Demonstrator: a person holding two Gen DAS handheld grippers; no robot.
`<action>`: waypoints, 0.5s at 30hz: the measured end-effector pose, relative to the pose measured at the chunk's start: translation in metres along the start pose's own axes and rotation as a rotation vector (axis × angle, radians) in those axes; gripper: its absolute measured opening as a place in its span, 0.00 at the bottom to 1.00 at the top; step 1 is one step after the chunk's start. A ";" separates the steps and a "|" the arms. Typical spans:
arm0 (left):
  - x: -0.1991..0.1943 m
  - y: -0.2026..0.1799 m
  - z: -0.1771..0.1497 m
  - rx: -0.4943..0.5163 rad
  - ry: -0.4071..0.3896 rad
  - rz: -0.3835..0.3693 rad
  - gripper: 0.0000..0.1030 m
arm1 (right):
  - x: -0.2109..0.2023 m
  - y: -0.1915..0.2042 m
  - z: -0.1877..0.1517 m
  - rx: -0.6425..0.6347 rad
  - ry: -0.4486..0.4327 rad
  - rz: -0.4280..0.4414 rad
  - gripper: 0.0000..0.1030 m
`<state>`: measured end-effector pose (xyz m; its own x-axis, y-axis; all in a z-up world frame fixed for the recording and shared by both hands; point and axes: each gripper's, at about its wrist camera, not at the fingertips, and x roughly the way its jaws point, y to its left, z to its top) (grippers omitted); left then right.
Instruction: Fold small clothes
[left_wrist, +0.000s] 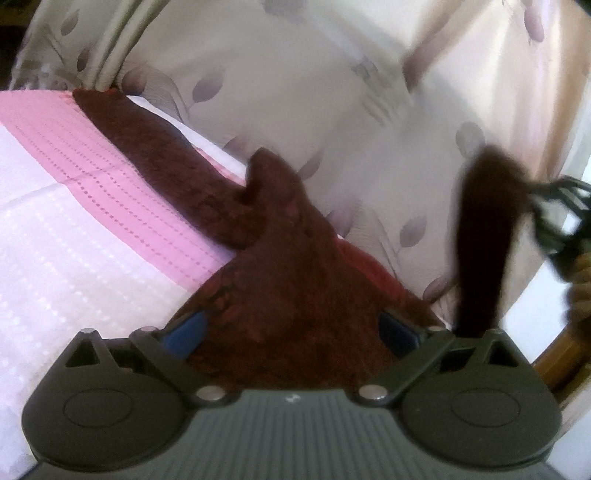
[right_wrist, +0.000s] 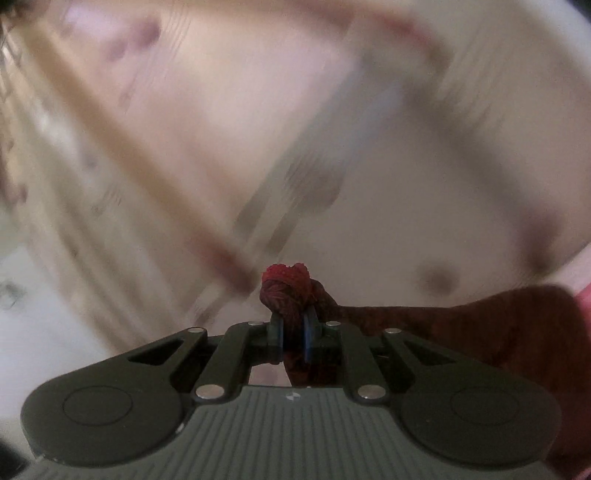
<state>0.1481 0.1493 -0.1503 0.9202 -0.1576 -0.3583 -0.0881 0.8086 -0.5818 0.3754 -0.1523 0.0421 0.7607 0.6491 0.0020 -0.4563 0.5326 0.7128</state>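
Maroon garment (right_wrist: 291, 291) pinched by right gripper (right_wrist: 293, 332).

Soft, even daylight, brightest on the pale curtain (left_wrist: 332, 110) — no hard shadows or glare. The right wrist view smears that curtain into streaks; below it, dark cloth (right_wrist: 291, 291) stays sharper. Fisheye bending curves both frames' edges.

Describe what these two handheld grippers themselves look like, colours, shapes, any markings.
Both the left gripper and right gripper look alike: a ribbed dark grey body with a small white mark, two round black discs, black linkage bars with silver rivets, and blue finger pads. No cables or sleeves show.
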 end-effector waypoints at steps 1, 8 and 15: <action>0.000 0.001 0.000 -0.006 -0.001 -0.001 0.98 | 0.011 0.003 -0.014 -0.002 0.031 0.002 0.14; -0.003 0.007 0.002 -0.025 -0.004 -0.022 0.98 | 0.083 -0.014 -0.116 0.017 0.208 -0.080 0.14; -0.003 0.010 0.003 -0.051 -0.006 -0.039 0.98 | 0.106 -0.034 -0.159 0.014 0.287 -0.140 0.15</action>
<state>0.1450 0.1598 -0.1533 0.9256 -0.1849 -0.3303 -0.0713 0.7718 -0.6318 0.3984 -0.0149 -0.0929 0.6530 0.6982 -0.2934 -0.3487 0.6211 0.7019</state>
